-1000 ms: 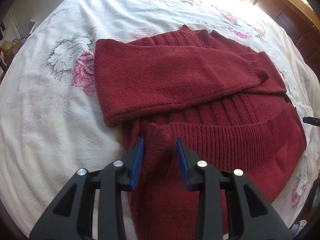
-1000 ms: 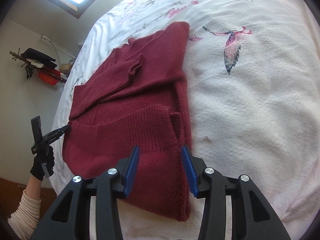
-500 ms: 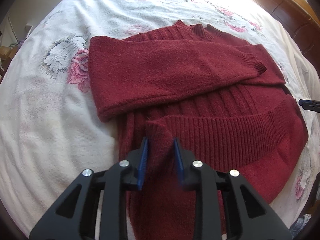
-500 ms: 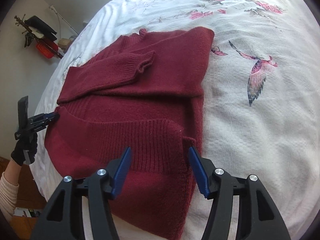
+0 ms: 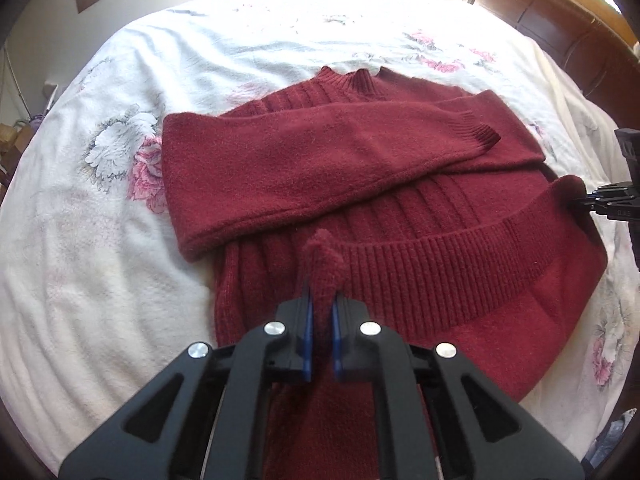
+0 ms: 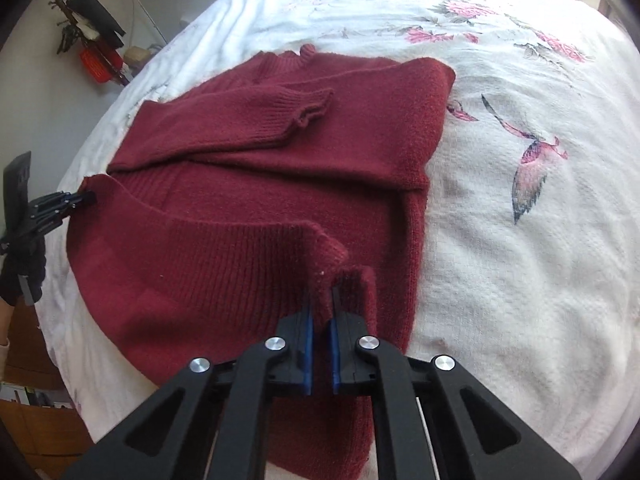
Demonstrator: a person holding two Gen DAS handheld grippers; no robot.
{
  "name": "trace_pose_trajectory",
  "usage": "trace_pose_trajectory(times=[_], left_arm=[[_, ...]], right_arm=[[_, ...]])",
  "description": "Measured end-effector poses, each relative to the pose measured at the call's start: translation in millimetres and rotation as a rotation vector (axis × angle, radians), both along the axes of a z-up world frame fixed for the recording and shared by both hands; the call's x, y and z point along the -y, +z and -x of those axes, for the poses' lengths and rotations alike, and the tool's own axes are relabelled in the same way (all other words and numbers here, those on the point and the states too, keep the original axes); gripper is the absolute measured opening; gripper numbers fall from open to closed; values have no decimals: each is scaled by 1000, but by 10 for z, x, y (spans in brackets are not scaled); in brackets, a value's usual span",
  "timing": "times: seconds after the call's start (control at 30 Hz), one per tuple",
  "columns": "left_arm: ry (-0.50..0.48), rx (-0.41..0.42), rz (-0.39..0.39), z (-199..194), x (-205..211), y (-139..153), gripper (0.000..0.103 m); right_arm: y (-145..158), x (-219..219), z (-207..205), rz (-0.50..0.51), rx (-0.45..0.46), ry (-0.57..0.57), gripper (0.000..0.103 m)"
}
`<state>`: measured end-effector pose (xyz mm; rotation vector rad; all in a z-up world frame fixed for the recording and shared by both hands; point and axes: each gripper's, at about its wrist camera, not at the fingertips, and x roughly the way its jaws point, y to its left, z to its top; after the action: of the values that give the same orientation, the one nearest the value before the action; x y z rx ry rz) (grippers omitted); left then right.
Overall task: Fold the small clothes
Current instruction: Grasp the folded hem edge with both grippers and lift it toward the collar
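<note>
Both grippers have closed since the earlier frame, left gripper [image 5: 320, 320] and right gripper [image 6: 320, 318] each pinching a near hem corner of the sweater [image 5: 360, 168] on the bed [image 5: 100, 260]; lift both evenly, carry far.

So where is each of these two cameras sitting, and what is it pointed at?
Left wrist: rides the left gripper, looking along its fingers over the red sweater toward the headboard; its jaws pinch the hem's left corner.
Right wrist: rides the right gripper, looking over the sweater from the hem's other corner; a gloved hand shows at left.
Shared: sweater, floral bedspread, and each view catches the other gripper at its edge.
</note>
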<state>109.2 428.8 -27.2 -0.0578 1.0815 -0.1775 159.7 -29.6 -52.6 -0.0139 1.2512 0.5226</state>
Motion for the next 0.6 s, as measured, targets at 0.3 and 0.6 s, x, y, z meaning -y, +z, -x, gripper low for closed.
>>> trace_pose_trajectory(times=[0.3, 0.6], left_arm=[[124, 163, 85, 78, -282, 650, 5], [186, 309, 34, -746, -333, 1143, 5]], right_arm=[[748, 305, 51, -155, 129, -75, 6], [1245, 75, -773, -158, 236, -123, 6]])
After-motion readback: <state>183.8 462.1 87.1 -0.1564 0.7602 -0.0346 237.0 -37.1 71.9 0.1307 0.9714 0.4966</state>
